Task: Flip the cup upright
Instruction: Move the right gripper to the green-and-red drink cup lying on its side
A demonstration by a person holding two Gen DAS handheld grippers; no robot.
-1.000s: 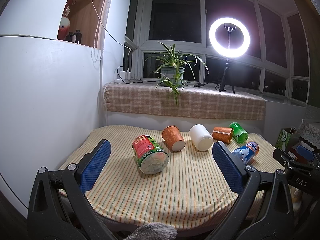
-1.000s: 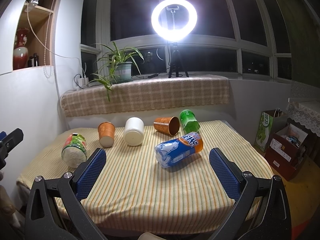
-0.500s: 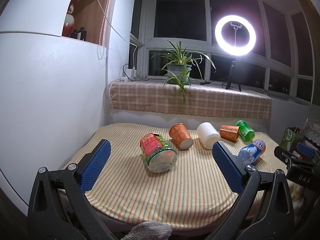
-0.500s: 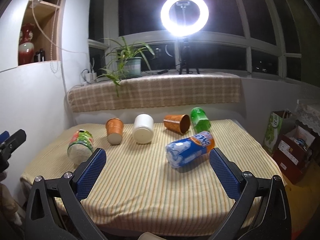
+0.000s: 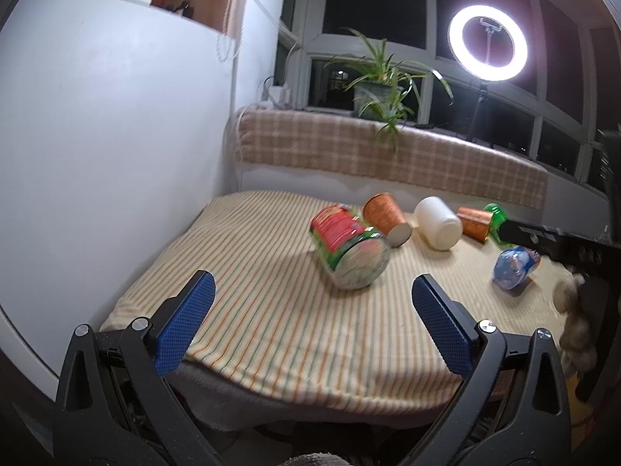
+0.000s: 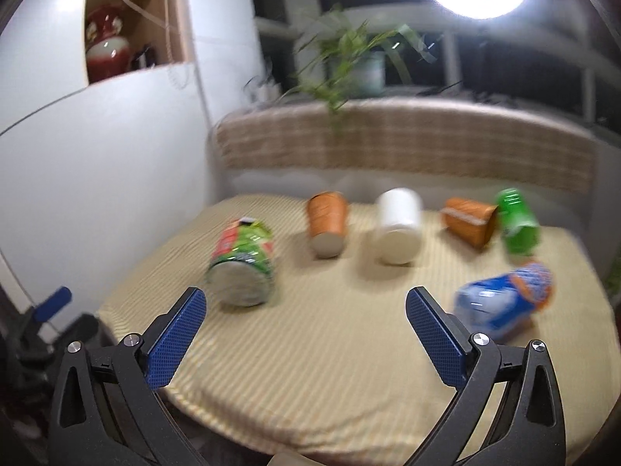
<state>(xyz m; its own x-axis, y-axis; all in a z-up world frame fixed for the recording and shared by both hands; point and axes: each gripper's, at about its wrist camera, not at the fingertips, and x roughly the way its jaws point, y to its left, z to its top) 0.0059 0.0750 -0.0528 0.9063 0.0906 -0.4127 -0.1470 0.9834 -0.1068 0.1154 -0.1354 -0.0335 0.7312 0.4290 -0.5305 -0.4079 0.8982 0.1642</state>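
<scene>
Several cups lie on their sides on the striped tablecloth (image 5: 271, 322). Nearest is a red-and-green cup (image 5: 347, 250) (image 6: 242, 262), bottom toward me. Behind it lie an orange cup (image 5: 386, 219) (image 6: 328, 223), a white cup (image 5: 438, 223) (image 6: 398, 231), a second orange cup (image 5: 473, 223) (image 6: 467, 221) and a green cup (image 5: 495, 213) (image 6: 518, 225). A blue-and-orange cup (image 5: 514, 266) (image 6: 502, 301) lies at the right. My left gripper (image 5: 310, 312) stands open, short of the red-and-green cup. Also open, my right gripper (image 6: 306, 326) hovers over the table's front, apart from every cup.
A white wall (image 5: 97, 155) borders the table's left side. Behind it runs a checked cloth sill (image 5: 388, 155) with a potted plant (image 5: 378, 89) and a ring light (image 5: 487, 42). The right gripper's black body (image 5: 562, 244) and a gloved hand (image 5: 574, 322) show at the right.
Both grippers moved forward toward the table and turned left; the cups look larger and the right wrist view is motion-blurred. No cup has moved.
</scene>
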